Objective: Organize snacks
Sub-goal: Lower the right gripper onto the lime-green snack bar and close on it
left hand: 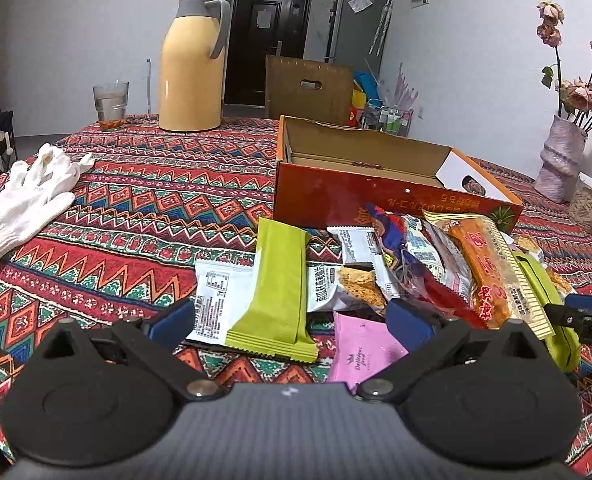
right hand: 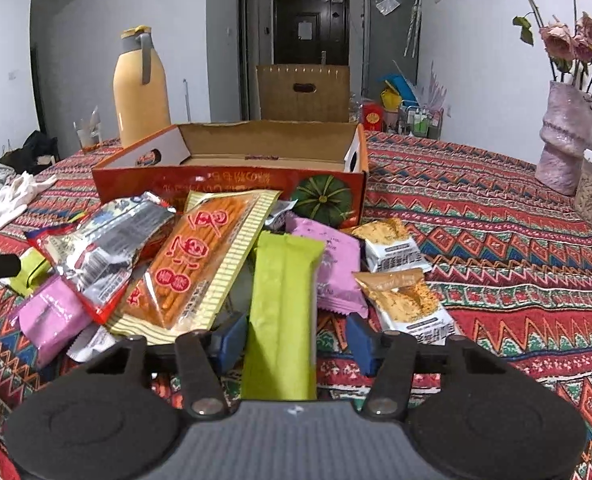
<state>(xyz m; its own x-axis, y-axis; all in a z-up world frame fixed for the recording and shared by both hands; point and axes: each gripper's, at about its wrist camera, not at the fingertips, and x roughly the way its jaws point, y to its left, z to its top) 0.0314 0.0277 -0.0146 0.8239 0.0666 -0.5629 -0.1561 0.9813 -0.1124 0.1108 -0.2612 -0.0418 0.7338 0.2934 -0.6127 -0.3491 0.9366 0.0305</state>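
R gripper (right hand: 296, 340) part-open, green snack bar (right hand: 281, 312) between jaws, pads not touching it. L gripper (left hand: 291, 320) wide open, holds nothing, over snack pile by orange box (left hand: 360, 184) on bench (left hand: 155, 200).

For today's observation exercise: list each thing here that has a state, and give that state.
Cardboard box: open, no snacks seen inside.
Thermos: upright, lid shut.
Glass: upright, partly filled.
Left gripper: open, holding nothing.
Right gripper: around green packet, a gap on one side.
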